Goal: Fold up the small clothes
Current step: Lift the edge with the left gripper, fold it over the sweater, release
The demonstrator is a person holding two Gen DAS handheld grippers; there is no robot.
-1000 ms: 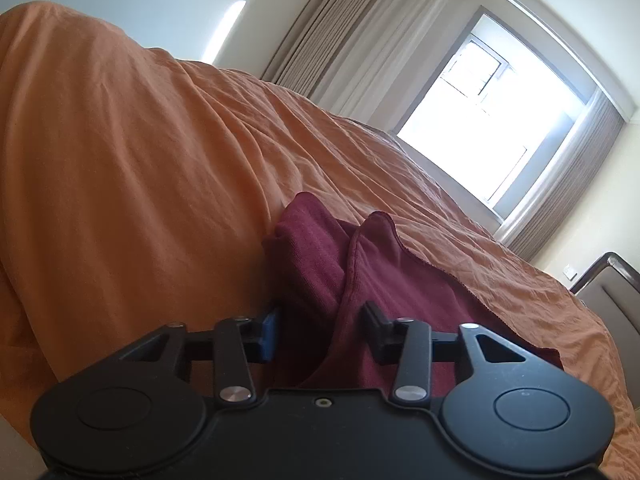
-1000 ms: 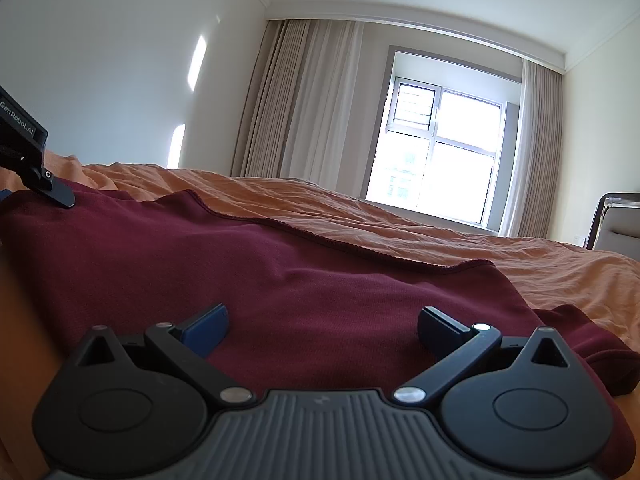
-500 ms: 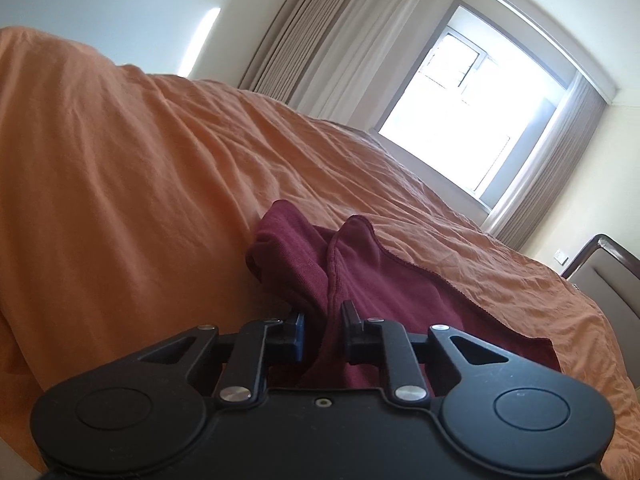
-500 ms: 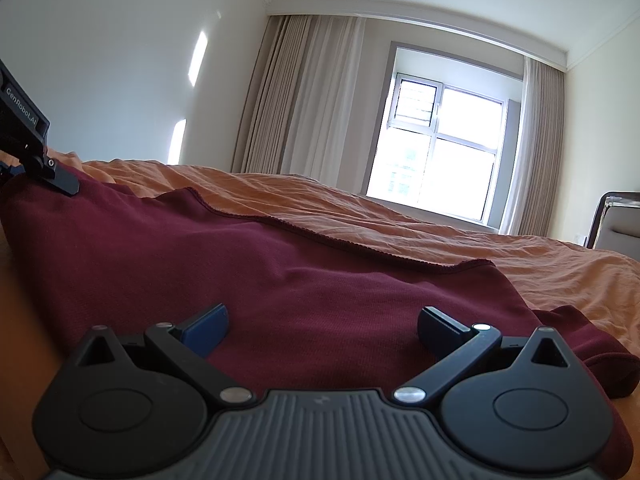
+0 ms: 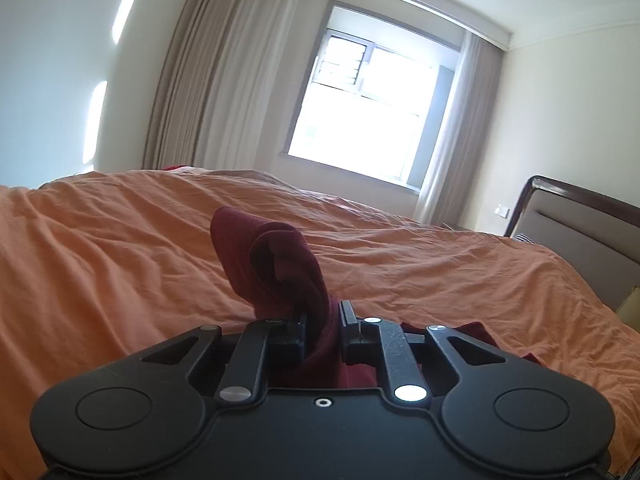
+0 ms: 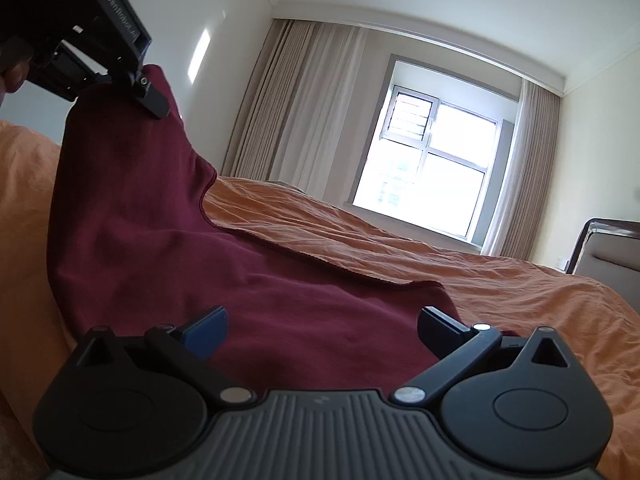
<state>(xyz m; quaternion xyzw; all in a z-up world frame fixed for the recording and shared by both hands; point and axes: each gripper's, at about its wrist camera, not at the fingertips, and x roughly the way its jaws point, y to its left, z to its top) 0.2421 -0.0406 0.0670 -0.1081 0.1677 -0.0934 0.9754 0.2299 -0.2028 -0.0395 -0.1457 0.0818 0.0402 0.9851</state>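
Note:
A dark red cloth (image 6: pixel 240 280) lies spread on the orange bed cover (image 6: pixel 480 288). In the left wrist view my left gripper (image 5: pixel 323 316) is shut on a bunched corner of the cloth (image 5: pixel 276 264), which curls up past the fingertips. The right wrist view shows that left gripper (image 6: pixel 154 102) high at the top left, pulling the corner up into a peak off the bed. My right gripper (image 6: pixel 322 320) is open, its jaws wide apart just over the near part of the cloth with nothing pinched between them.
The orange cover (image 5: pixel 120 240) fills the bed all around, wrinkled. A padded headboard (image 5: pixel 580 232) stands at the right. A bright window (image 5: pixel 360 120) with long curtains is on the far wall.
My left gripper closed on the cloth's corner and rose, lifting that corner off the bed while rolling level. The right gripper stayed open and shifted only a little.

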